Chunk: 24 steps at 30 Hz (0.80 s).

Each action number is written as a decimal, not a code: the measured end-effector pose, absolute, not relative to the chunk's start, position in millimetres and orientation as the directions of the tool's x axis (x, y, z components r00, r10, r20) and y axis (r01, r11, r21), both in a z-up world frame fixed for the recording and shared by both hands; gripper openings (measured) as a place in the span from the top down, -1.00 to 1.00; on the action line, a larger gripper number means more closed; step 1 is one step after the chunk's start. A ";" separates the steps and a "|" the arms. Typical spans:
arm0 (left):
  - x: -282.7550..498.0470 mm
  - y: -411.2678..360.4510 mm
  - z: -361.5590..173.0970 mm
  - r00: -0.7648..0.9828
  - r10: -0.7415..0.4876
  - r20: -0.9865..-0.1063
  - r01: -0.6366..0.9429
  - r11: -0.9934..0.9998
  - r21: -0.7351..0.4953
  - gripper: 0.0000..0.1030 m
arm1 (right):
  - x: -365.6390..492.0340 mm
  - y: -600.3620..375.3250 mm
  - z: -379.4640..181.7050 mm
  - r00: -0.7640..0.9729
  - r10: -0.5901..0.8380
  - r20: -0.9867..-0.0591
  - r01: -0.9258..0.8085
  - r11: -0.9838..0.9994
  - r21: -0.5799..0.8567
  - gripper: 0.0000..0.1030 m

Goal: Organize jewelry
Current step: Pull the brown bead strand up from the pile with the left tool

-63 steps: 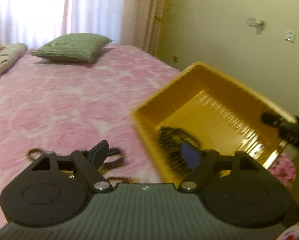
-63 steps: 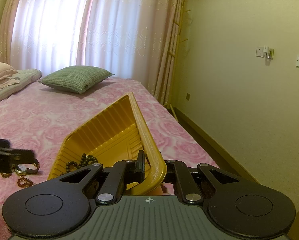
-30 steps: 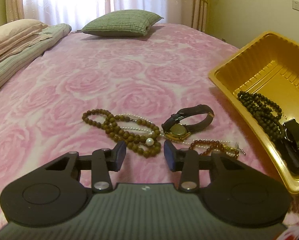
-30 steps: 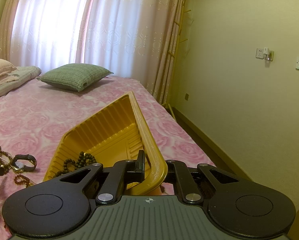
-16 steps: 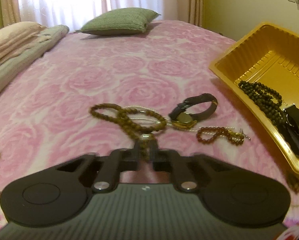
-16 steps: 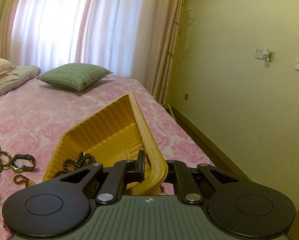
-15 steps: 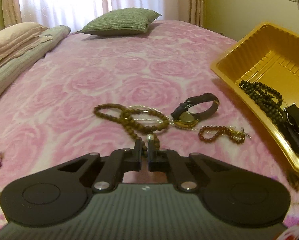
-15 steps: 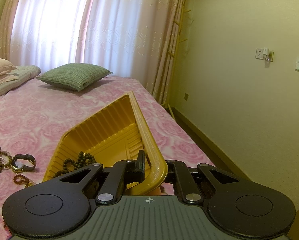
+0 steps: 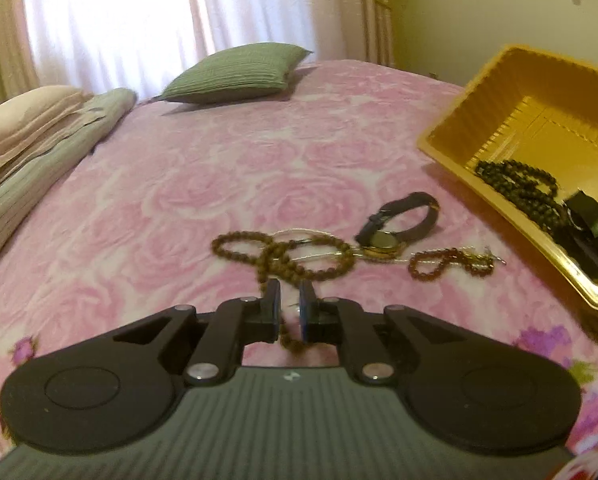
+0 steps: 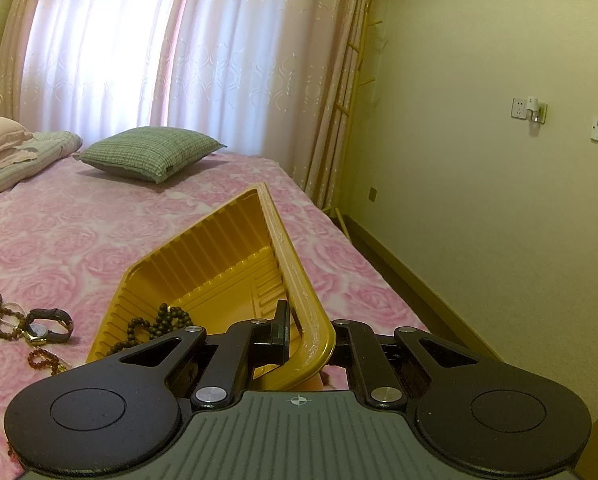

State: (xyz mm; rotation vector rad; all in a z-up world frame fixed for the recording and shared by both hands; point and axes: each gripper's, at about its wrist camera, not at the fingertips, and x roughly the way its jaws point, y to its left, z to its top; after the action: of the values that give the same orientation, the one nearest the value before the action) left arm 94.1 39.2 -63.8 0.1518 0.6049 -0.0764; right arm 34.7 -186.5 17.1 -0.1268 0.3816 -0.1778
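On the pink rose bedspread lie a brown bead necklace (image 9: pixel 323 248), a thin pearl strand (image 9: pixel 299 234), a dark-strapped watch (image 9: pixel 403 220) and a small reddish bracelet (image 9: pixel 439 260). My left gripper (image 9: pixel 289 292) sits at the near end of the pile. Its jaws are opening slightly, and a stretched strand of the brown necklace runs between the pads. A yellow tray (image 9: pixel 459 128) at the right holds black beads (image 9: pixel 519 184). My right gripper (image 10: pixel 307 320) is shut on the tray's (image 10: pixel 219 248) near corner rim, tilting it. The watch (image 10: pixel 47 324) shows at the left there.
A green pillow (image 9: pixel 235 72) lies at the head of the bed, with folded bedding (image 9: pixel 39 140) along the left side. Curtains (image 10: pixel 179 60) cover the window behind. The bed's right edge drops to the floor beside a yellow wall (image 10: pixel 479 200).
My left gripper went from open to nearly shut around the brown necklace's near strand, then drew back a little, stretching the strand toward me. The right gripper and tray stayed still.
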 end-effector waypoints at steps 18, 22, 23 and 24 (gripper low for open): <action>109.9 42.0 -73.7 0.759 -0.049 -0.649 0.136 0.987 0.085 0.83 | 34.4 -185.3 16.5 0.912 -0.198 -0.358 0.151 0.976 -0.155 0.83; 107.5 42.6 -71.0 0.769 -0.036 -0.639 0.120 0.989 0.090 0.91 | 34.8 -185.1 17.0 0.912 -0.197 -0.359 0.149 0.976 -0.157 0.83; 107.0 42.9 -70.4 0.771 -0.035 -0.635 0.118 0.989 0.089 0.91 | 34.8 -185.2 17.1 0.912 -0.197 -0.359 0.149 0.976 -0.156 0.83; 107.4 43.2 -70.4 0.771 -0.035 -0.636 0.117 0.989 0.087 0.91 | 34.7 -185.7 16.9 0.912 -0.197 -0.359 0.149 0.976 -0.155 0.83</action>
State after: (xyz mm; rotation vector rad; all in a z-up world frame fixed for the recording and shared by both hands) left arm 107.4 43.2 -70.4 0.1243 0.6860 -0.0825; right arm 34.7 -185.7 16.9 -0.1259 0.3825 -0.1787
